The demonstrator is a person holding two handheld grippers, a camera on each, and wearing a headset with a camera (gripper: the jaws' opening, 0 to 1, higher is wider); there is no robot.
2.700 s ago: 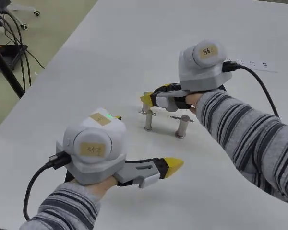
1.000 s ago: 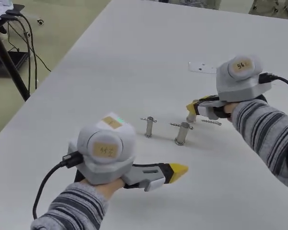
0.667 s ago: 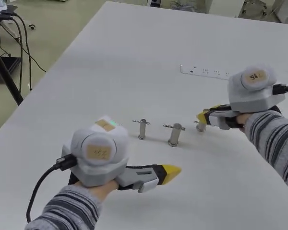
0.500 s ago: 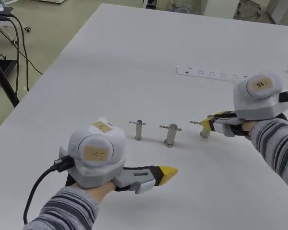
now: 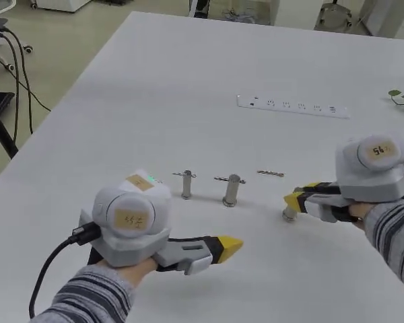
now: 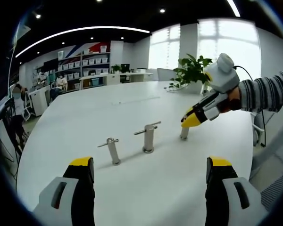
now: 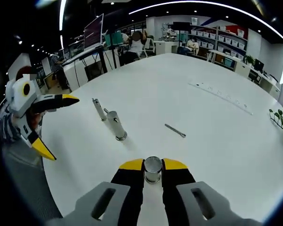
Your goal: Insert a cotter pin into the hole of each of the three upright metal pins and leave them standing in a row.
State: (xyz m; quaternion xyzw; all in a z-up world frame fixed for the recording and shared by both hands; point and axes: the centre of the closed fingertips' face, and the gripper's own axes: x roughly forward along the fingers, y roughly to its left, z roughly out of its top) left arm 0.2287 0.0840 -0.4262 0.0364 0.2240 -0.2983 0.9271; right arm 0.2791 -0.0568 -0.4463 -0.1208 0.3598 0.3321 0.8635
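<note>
**Third metal pin (image 7: 153,169) clamped in the right gripper (image 5: 295,200); cotter pin not yet fitted.**

The third metal pin stands on the table (image 5: 188,87) at the right end of the row, with the right gripper's jaws pinching its head from both sides. It is probably solid steel: stiff, dense and smooth, so it could slip or topple. Grip the shank and keep the cross hole free. The loose cotter pin (image 5: 270,173) lies flat just beyond. It looks like thin, light wire that bends easily, so take it by the head end. The two other metal pins (image 5: 186,185) (image 5: 231,190) stand to the left, each with a cotter pin through it. The left gripper (image 5: 233,245) hovers nearby, empty, jaws spread. A sticker (image 5: 379,151) on the right gripper reads roughly "56"; the left gripper's sticker is illegible.
</note>
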